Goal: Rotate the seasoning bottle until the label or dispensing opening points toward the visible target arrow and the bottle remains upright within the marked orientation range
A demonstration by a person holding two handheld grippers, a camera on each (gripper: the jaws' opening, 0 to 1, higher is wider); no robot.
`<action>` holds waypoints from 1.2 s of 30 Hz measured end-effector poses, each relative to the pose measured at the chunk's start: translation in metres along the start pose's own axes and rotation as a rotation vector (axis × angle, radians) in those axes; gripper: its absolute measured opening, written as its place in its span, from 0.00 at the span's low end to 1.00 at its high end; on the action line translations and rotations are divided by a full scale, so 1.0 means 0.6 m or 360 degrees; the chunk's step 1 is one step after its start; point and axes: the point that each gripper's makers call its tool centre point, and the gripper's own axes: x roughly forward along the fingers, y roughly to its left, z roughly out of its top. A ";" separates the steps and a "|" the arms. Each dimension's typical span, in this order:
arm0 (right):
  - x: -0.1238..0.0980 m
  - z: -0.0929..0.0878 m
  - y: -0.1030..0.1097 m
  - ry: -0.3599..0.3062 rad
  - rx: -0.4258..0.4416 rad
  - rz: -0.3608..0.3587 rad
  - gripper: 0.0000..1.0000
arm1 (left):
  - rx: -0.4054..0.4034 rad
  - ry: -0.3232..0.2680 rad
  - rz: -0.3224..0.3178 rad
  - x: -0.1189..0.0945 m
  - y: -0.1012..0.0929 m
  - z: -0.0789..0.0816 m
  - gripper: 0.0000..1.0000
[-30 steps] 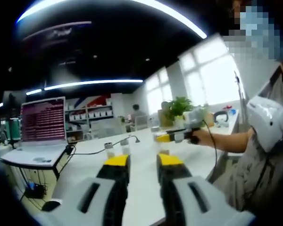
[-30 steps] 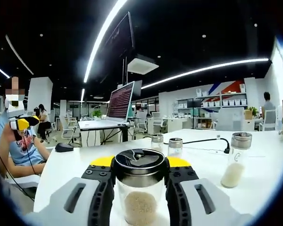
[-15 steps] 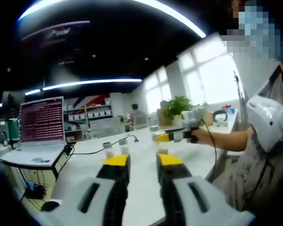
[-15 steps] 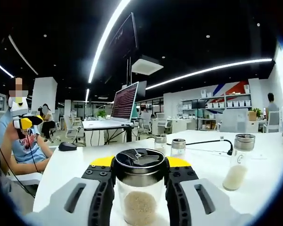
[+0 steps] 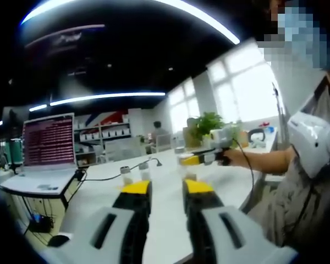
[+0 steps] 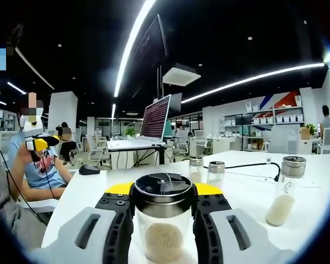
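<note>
In the right gripper view, our right gripper (image 6: 163,212) has its jaws clamped on the upright seasoning bottle (image 6: 163,223), above the white table (image 6: 247,192). In the left gripper view, our left gripper (image 5: 166,192) holds nothing, jaws apart.

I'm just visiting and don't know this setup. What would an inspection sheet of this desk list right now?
Surface: white table, no target arrow or marks made out on it.
Job's things: seasoning bottle, upright, metal lid, pale grains inside, held in the right tool.
Clutter: three more shakers on the table: a tall one with white grains and two small ones; a mouse.
Grippers: right tool shut on the seasoning bottle; left tool open, holding nothing.
Cables: black cable lying behind the small shakers.
Surroundings: open laptop on a further desk, shelves, seated people.
</note>
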 end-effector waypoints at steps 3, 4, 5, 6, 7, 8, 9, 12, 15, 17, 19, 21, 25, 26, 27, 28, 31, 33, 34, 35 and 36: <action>0.000 -0.002 0.006 0.0000 0.0001 0.0051 0.40 | -0.0002 -0.0002 0.0001 -0.001 0.001 0.001 0.24; 0.001 -0.002 0.007 -0.0001 0.0001 0.0064 0.40 | -0.0002 0.0000 0.0001 0.000 0.001 0.000 0.24; 0.001 -0.003 0.009 0.0000 0.0005 0.0078 0.40 | -0.0002 0.0002 0.0000 0.000 0.001 -0.001 0.24; 0.001 -0.003 0.009 0.0002 0.0005 0.0087 0.40 | -0.0002 0.0004 0.0000 0.001 0.001 -0.001 0.24; 0.001 -0.003 0.007 0.0005 0.0003 0.0099 0.40 | -0.0001 0.0005 -0.0001 0.002 0.000 -0.001 0.24; 0.001 -0.003 0.007 0.0007 0.0004 0.0109 0.40 | 0.0000 0.0005 -0.0002 0.002 -0.001 -0.001 0.24; 0.001 -0.003 0.007 0.0009 0.0004 0.0120 0.40 | 0.0000 0.0004 -0.0003 0.003 -0.001 -0.001 0.24; 0.002 -0.003 0.009 0.0012 0.0005 0.0164 0.40 | 0.0002 0.0002 -0.0002 0.004 -0.002 0.000 0.24; 0.003 -0.003 0.009 0.0009 0.0013 0.0205 0.40 | 0.0002 0.0004 0.0001 0.004 -0.001 0.000 0.24; 0.003 -0.003 0.009 0.0009 0.0017 0.0226 0.40 | 0.0001 0.0006 0.0003 0.004 0.001 0.000 0.24; 0.003 -0.003 0.009 0.0009 0.0021 0.0258 0.40 | 0.0001 0.0005 0.0002 0.003 0.002 0.000 0.24; 0.002 -0.004 0.009 0.0004 0.0036 0.0293 0.40 | 0.0002 0.0005 0.0000 0.003 0.002 0.000 0.24; 0.000 -0.004 0.010 -0.0010 0.0060 0.0350 0.40 | 0.0001 0.0009 0.0003 0.004 0.002 -0.002 0.24; 0.000 -0.003 0.010 -0.0011 0.0068 0.0364 0.40 | -0.0001 0.0010 0.0005 0.004 0.003 -0.003 0.24; 0.000 -0.003 0.010 -0.0010 0.0074 0.0370 0.40 | -0.0003 0.0010 0.0006 0.005 0.003 -0.003 0.24; 0.000 -0.002 0.011 -0.0009 0.0075 0.0372 0.40 | -0.0004 0.0012 0.0007 0.005 0.003 -0.004 0.24; 0.000 -0.003 0.012 -0.0011 0.0074 0.0391 0.40 | -0.0002 0.0018 0.0003 0.006 0.002 -0.006 0.24; 0.000 -0.002 0.011 -0.0008 0.0073 0.0412 0.40 | 0.0000 0.0019 0.0000 0.007 0.001 -0.006 0.24; 0.000 -0.003 0.013 -0.0008 0.0080 0.0420 0.40 | 0.0000 0.0019 -0.0001 0.007 0.000 -0.006 0.24; -0.001 -0.003 0.017 -0.0008 0.0083 0.0427 0.40 | 0.0000 0.0018 -0.0001 0.007 0.000 -0.006 0.24; -0.001 -0.003 0.017 -0.0009 0.0085 0.0434 0.40 | -0.0002 0.0018 0.0001 0.007 0.001 -0.006 0.24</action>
